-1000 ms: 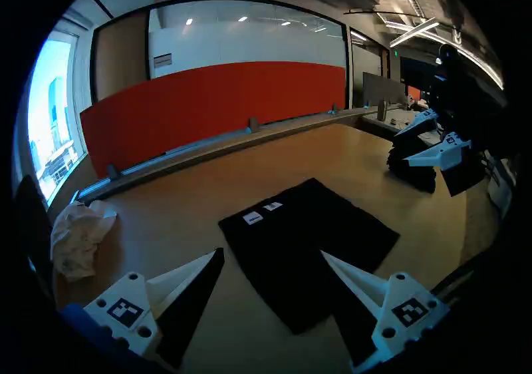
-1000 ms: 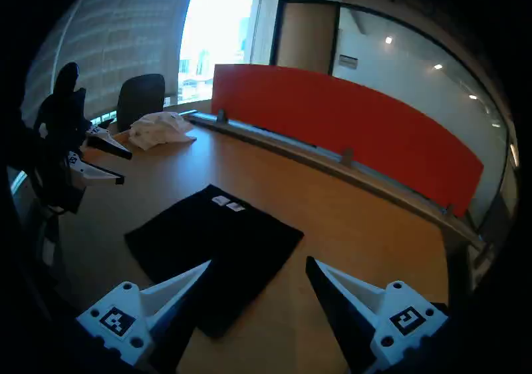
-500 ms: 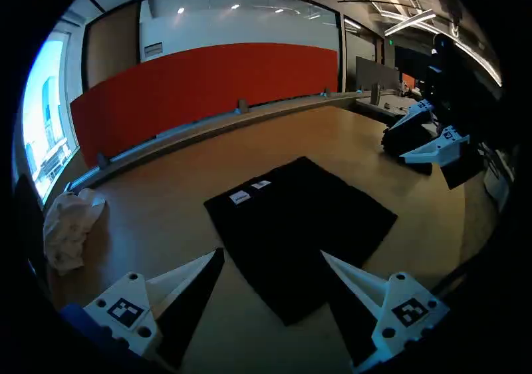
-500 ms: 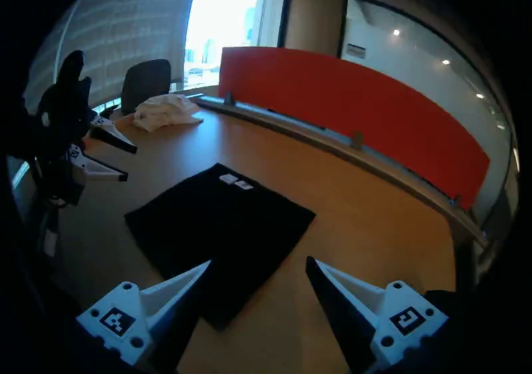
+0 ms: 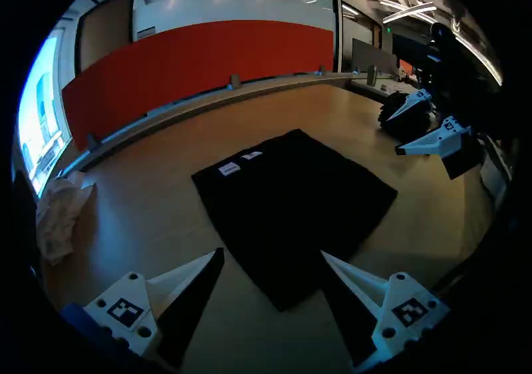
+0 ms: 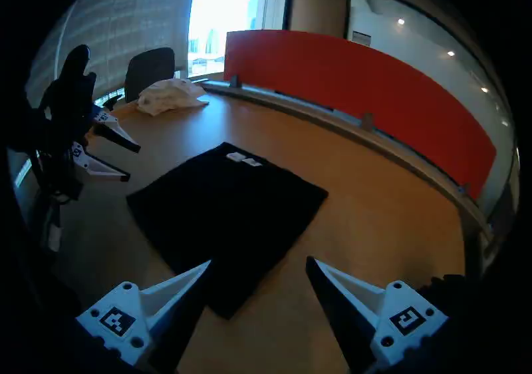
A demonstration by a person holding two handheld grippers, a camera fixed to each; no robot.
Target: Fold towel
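Note:
A black towel (image 5: 292, 201) (image 6: 226, 204) lies flat on the wooden table, two small white tags on its far edge. My left gripper (image 5: 271, 262) hovers open above the towel's near corner, nothing between its fingers. In the left gripper view the right gripper (image 5: 425, 126) hangs open at the far right, beside the towel's right corner. My right gripper (image 6: 259, 271) is open too, above the near edge of the towel. The left gripper (image 6: 110, 151) appears at the left of the right gripper view, open, held by a dark-sleeved arm.
A crumpled white cloth (image 5: 56, 214) (image 6: 166, 94) lies on the table's far end near a dark chair (image 6: 146, 71). A red partition (image 5: 199, 61) (image 6: 372, 94) runs along the table's back edge. The wooden table (image 5: 166, 168) (image 6: 372, 201) stretches bare around the towel.
Both grippers have tilted downward and come slightly closer to the towel, which now sits lower and larger in each view. Both stay open.

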